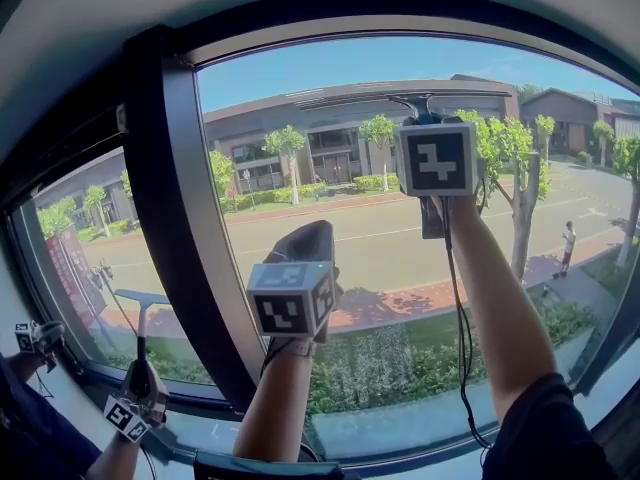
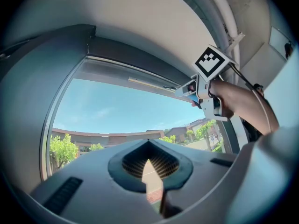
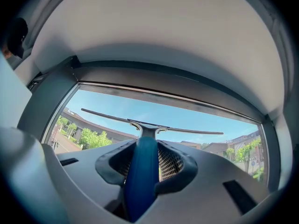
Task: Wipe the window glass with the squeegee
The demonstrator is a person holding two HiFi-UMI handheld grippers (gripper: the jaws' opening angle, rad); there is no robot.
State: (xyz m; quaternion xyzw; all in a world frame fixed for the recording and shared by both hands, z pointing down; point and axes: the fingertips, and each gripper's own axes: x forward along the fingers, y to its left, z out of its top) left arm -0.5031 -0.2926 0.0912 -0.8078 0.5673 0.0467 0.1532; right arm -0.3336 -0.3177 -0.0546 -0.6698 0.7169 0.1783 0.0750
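**Item: Squeegee held high on the pane, wipe stroke pending**

Location. The squeegee stood near the top of the window glass, just below the upper frame. Whether its blade touched the glass could not be told.

Holding. The right tongs were clamped on the blue handle, which ran straight up between the two padded jaws. The left tongs were drawn almost together, with only a slit of daylight between the pads, and carried nothing. They hung lower, near the dark upright between the panes.

Risks, as judged.
- The handle looked smooth and rounded. Pressure on the glass could turn it in the pads, lifting one end of the blade and leaving streaks.
- The blade sat close to the upper frame, so a slight rise could knock it there.
- The arm was stretched overhead, and uneven pressure through a downward pull seemed likely.
- The cable trailing from the right tongs could snag.

Description. The squeegee had a long, thin, dark blade on a forked metal neck, forming a T with a glossy blue grip. In the right gripper view the blade sloped a little, with its left end higher. No water or foam could be made out on the glass.
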